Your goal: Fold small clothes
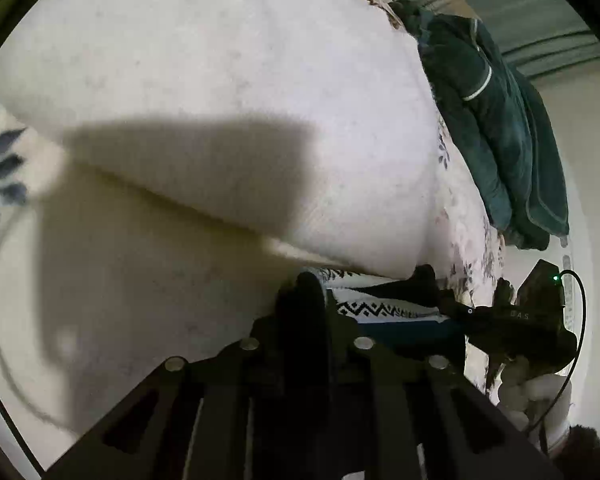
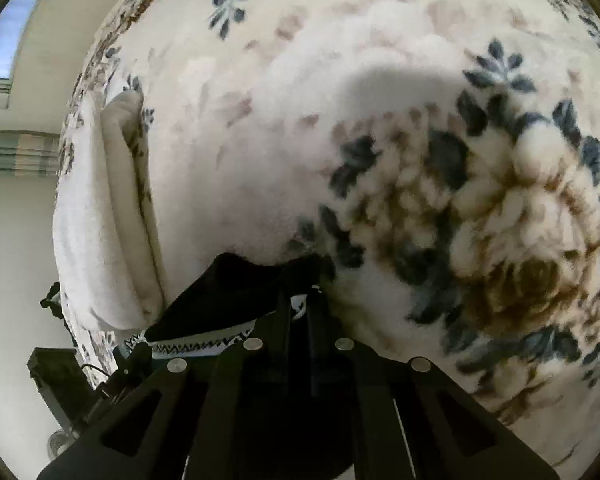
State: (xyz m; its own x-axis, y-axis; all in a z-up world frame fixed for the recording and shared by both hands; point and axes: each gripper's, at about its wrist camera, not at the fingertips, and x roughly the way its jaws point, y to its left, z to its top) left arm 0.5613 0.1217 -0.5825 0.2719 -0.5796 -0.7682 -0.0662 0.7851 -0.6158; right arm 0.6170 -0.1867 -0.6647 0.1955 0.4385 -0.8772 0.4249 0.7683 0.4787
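On the flowered blanket (image 2: 380,100), near its edge, we grip a small dark garment (image 2: 236,284) with both grippers.

Our left gripper (image 1: 306,292) has its fingers together on the garment's end, and our right gripper (image 2: 298,300) is clamped on the other end; the garment (image 1: 384,308), dark with a white zigzag band, stretches sideways between them, its long axis running along the blanket's near edge. Most of the cloth is hidden under the black gripper frames, so we cannot tell what kind of garment it is or which way it faces. A folded white towel (image 1: 220,80) lies just beyond it, filling the left view; a dark green garment (image 1: 496,136) hangs over the far edge. In the right view the blanket lies open ahead and to the right.
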